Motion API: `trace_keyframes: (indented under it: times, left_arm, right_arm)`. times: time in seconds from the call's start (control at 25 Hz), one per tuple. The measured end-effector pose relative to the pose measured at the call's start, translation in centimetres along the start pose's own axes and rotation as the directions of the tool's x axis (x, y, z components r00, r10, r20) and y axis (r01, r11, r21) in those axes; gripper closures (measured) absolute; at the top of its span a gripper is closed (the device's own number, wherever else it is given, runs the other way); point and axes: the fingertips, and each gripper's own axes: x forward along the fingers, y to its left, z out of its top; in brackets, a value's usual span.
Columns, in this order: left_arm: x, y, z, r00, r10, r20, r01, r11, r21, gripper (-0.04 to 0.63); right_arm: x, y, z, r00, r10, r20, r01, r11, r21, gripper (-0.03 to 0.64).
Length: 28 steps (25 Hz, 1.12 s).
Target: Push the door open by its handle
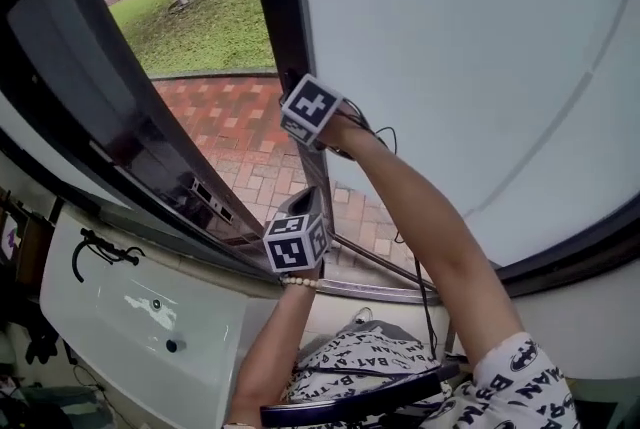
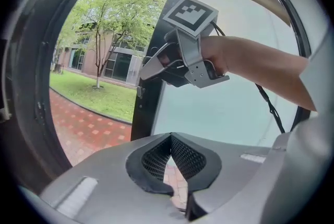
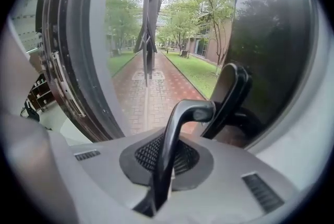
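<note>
1. Your right gripper [image 3: 168,140] is clenched on the door handle [image 3: 194,112]. The black lever runs straight up between the pads, then bends toward the door.
2. The handle sits on the door's [image 1: 470,67] free edge, against the dark frame strip [image 1: 275,7] beside the frosted panel.
3. In the head view the handle is hidden behind your right gripper, whose marker cube sits right at that door edge.
4. Your right forearm [image 1: 420,227] stretches across the front of the door's frosted panel up to that edge.
5. Your left gripper [image 2: 171,139] is below the right one and a bit further from the door edge, touching nothing.
6. Its jaws look pressed together at the tips with nothing between them, though a slit nearer the camera shows brick through it.
7. The door is swung open, and the gap beside its free edge shows outdoors.
8. A red brick path [image 1: 240,132] lies just past the door's edge, with grass [image 1: 210,27] beyond it.
9. The left gripper view shows a tree [image 2: 112,14] and a building out past the door, on the far side of the path.
</note>
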Motion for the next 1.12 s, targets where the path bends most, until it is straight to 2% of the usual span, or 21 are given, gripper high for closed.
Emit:
trace_keyframes:
  times: [0.16, 0.32, 0.48, 0.68, 1.12]
  left_arm:
    - [3.3, -0.2, 1.1, 1.0, 0.009, -0.009, -0.009, 1.0, 0.007, 0.609]
    - [6.0, 0.5, 0.5, 0.999, 0.021, -0.035, -0.023, 0.999, -0.043, 0.609]
    - [7.1, 0.0, 1.3, 0.998, 0.011, -0.057, -0.014, 0.999, -0.051, 0.609]
    - [8.6, -1.2, 3.5, 0.998, 0.002, -0.056, -0.005, 0.999, -0.038, 0.609]
    - [20.4, -2.7, 5.7, 0.996, -0.048, -0.079, 0.047, 0.999, -0.014, 0.609]
  right_arm:
    - [0.2, -3.9, -0.7, 0.999, -0.032, -0.021, 0.032, 0.999, 0.031, 0.611]
    - [1.0, -7.3, -1.7, 1.0, -0.023, -0.018, 0.025, 0.994, 0.108, 0.611]
    - [0.1, -11.2, -1.9, 0.999, -0.043, -0.016, 0.046, 0.981, 0.189, 0.609]
    - [-2.0, -16.8, -2.6, 0.993, -0.104, -0.049, 0.112, 0.971, 0.209, 0.609]
    - [-3.9, -29.6, -7.8, 0.981, -0.174, -0.089, 0.193, 0.933, 0.304, 0.604]
